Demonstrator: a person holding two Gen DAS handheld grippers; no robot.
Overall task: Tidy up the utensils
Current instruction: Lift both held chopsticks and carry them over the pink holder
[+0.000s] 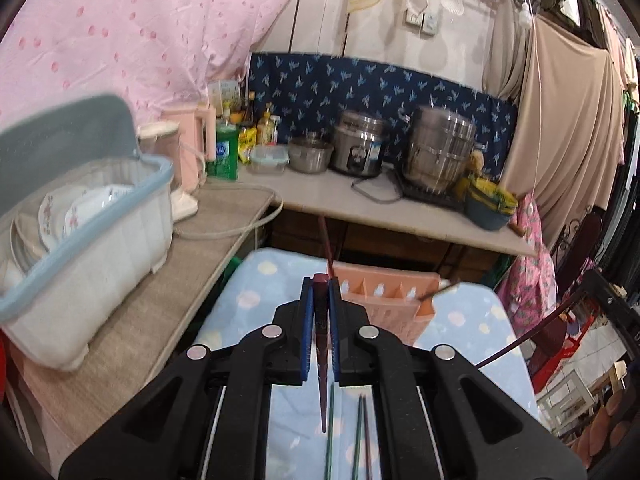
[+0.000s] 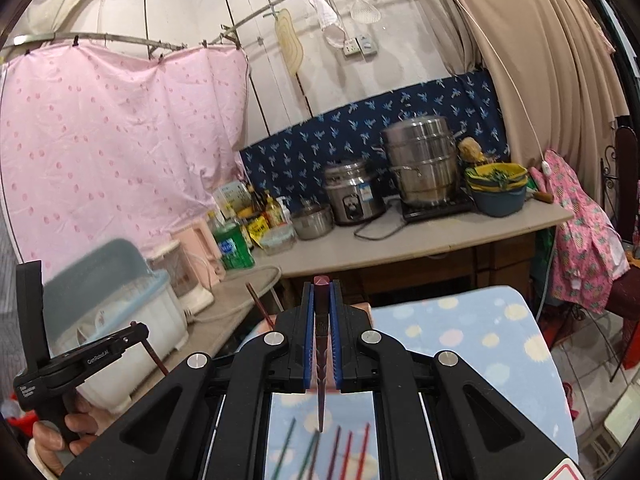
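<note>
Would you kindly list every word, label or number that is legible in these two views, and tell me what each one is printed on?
"GenRobot.AI": on the arm of the left tongs, seen from the right wrist.
"Data Acquisition System": small print on that same tool's body; only roughly legible.
Green bottle: blue label, too blurred to read.
Rice cooker: panel sticker, too small to read.
Yellow packets: print unreadable.

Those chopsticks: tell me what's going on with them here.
A person holds a gripper in each hand. The left gripper is shut on a dark red chopstick, and the right gripper on another. More chopsticks lie loose on the dotted blue cloth. The pink organizer sits just ahead.
</note>
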